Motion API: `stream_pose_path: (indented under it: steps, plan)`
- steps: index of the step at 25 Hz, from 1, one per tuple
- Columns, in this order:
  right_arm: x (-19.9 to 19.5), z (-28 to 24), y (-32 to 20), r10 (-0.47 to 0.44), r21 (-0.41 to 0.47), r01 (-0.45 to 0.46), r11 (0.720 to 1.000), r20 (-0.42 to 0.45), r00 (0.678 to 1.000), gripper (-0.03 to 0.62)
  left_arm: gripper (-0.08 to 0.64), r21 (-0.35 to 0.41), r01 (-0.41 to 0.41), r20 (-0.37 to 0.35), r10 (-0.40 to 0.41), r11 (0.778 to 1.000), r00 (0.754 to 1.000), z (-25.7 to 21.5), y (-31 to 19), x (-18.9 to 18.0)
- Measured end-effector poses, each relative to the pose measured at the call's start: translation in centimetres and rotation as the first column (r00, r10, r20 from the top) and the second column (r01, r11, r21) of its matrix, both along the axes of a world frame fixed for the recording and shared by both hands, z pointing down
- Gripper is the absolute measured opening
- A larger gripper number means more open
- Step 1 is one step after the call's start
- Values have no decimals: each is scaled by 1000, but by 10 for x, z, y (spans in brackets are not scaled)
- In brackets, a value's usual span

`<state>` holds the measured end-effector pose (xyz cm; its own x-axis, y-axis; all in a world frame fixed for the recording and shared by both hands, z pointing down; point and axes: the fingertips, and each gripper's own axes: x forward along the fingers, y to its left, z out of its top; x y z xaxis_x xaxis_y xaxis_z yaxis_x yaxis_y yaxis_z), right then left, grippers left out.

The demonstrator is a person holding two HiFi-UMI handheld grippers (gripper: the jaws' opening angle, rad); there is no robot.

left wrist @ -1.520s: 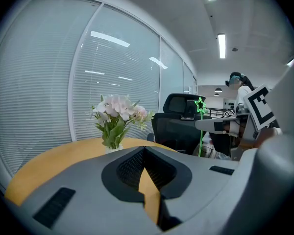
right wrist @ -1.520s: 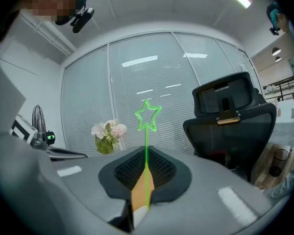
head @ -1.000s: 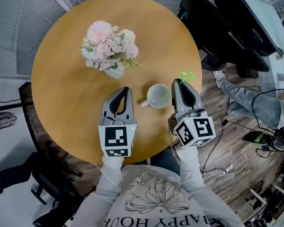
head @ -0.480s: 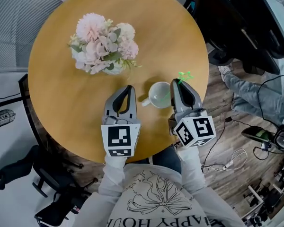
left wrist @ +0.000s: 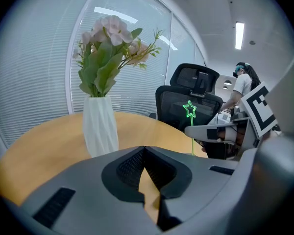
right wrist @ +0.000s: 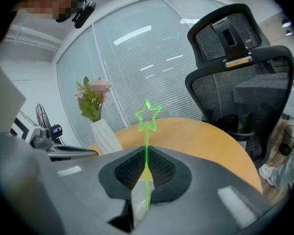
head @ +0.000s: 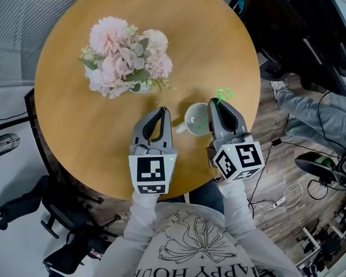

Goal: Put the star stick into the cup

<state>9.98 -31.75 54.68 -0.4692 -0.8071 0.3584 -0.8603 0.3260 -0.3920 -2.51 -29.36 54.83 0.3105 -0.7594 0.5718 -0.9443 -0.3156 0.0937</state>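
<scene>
Star stick (right wrist: 147, 131) clamped upright in right gripper (head: 217, 101) beside cup (head: 195, 120); left gripper (head: 162, 109) clenched empty

The left gripper (head: 161, 109) and the right gripper (head: 217, 100) each have a smooth grey shell that becomes narrow toward the tips. Inside, the jaws carry black ribbed pads (left wrist: 129, 168). At the back of each gripper sits a white cube (head: 152, 175) with black square markers. The person wears pale grey sleeves (head: 142, 211) and a white shirt (head: 187, 253) printed with a line-drawn flower and black letters.
</scene>
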Motion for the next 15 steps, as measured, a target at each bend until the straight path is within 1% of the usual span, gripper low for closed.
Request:
stream_pose_path:
  steps: [6,10,15]
  plan:
    - [0,6,-8,-4,-14,4,1000,-1,1000,29,6,-16,8,-10,-9,1000,1000,5,0,0]
    - [0,11,-14,-14,-23,13,1000,-20,1000,37,6,-27,15,-19,-15,1000,1000,8,-1,-1]
    - [3,19,-20,-4,-40,2,999,-51,999,46,6,-26,9,-15,-10,1000,1000,10,-3,2]
